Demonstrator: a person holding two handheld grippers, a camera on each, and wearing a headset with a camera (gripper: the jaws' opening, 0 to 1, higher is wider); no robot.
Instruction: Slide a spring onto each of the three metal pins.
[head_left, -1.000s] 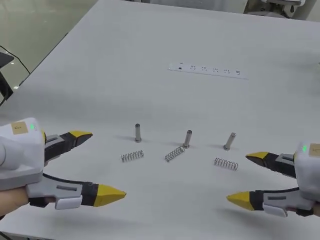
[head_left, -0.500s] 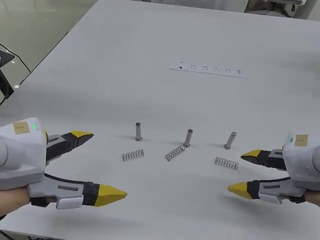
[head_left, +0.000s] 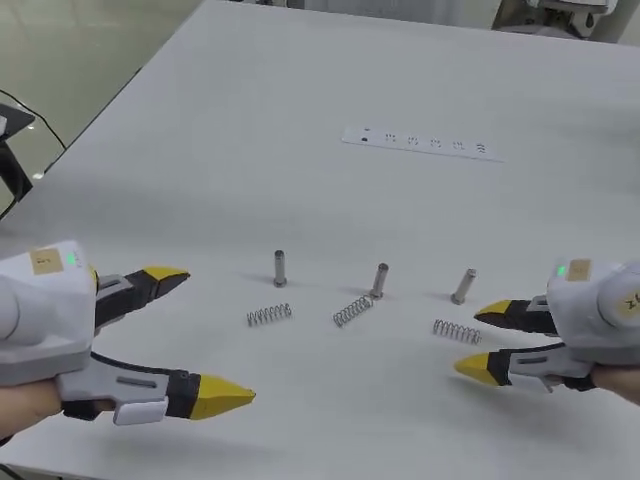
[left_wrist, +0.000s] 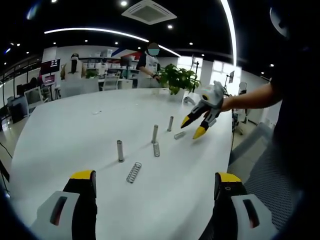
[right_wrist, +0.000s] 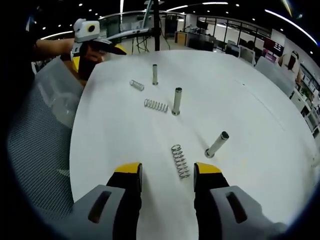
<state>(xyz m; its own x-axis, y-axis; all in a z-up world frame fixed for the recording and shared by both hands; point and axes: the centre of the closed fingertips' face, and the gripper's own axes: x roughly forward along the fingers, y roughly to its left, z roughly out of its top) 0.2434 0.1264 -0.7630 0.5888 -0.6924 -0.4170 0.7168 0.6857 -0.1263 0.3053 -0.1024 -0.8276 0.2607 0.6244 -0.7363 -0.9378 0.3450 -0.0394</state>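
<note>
Three short metal pins stand in a row on the white table: left pin (head_left: 280, 268), middle pin (head_left: 380, 280), right pin (head_left: 464, 285). A loose spring lies in front of each: left spring (head_left: 269, 315), middle spring (head_left: 351, 310), right spring (head_left: 457, 331). My right gripper (head_left: 468, 340) is open, its yellow tips just right of the right spring (right_wrist: 180, 161), which lies in line with the gap between its jaws (right_wrist: 167, 172). My left gripper (head_left: 215, 335) is wide open, well left of the left spring (left_wrist: 133, 172), with nothing between its fingers.
A white power strip (head_left: 420, 142) lies flat farther back on the table (head_left: 250, 120). The table's near edge runs just under both grippers. People stand and a plant (left_wrist: 177, 80) sits beyond the table's far end.
My right gripper has moved left, closer to the right spring, and its jaws have narrowed somewhat. The left gripper has stayed where it was.
</note>
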